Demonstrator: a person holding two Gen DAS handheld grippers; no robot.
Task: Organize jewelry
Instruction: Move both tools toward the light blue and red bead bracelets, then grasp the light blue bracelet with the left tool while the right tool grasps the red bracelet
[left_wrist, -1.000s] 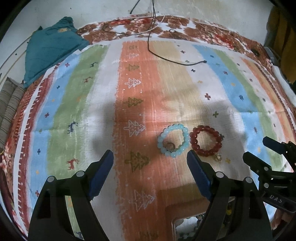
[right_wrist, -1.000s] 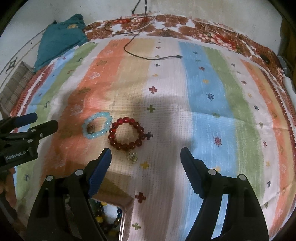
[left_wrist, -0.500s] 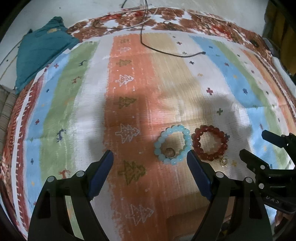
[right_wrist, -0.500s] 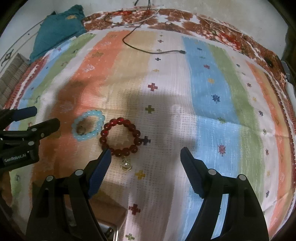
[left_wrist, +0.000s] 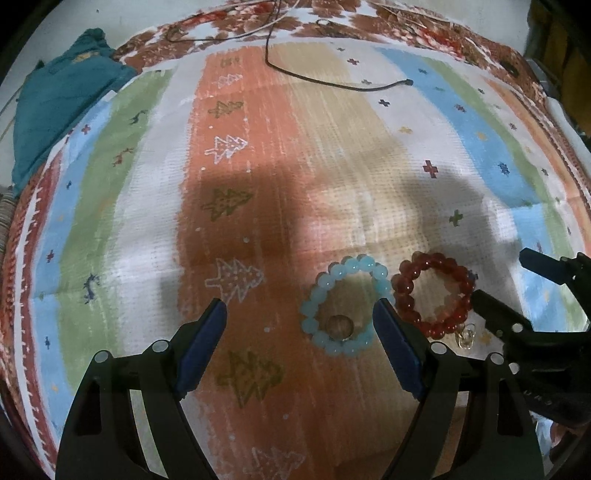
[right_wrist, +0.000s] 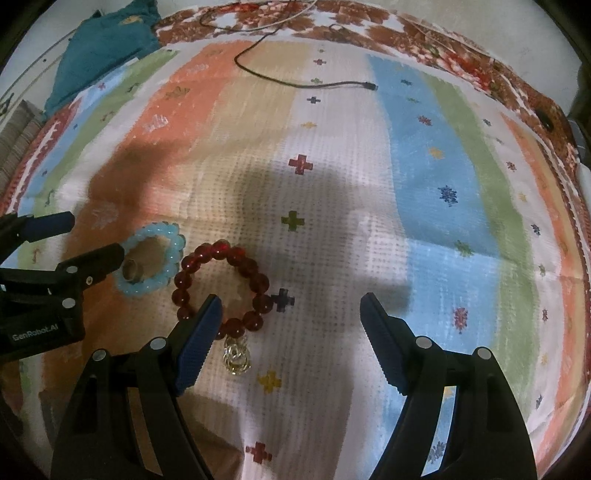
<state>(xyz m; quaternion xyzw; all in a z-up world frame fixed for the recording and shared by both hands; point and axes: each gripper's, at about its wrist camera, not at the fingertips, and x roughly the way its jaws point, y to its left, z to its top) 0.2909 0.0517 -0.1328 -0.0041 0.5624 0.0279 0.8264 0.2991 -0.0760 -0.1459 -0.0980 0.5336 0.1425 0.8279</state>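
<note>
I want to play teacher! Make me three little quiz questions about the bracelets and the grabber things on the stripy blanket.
1. True or false: the left gripper is clamped shut on the light blue bracelet.
2. Which bracelet has a small gold charm lying at its edge?
A. the light blue bracelet
B. the red bracelet
C. both
3. Fill in: a small ring lies inside the loop of the ____ bracelet.

Key
1. False. Its jaws are open, holding nothing.
2. B
3. light blue
</note>
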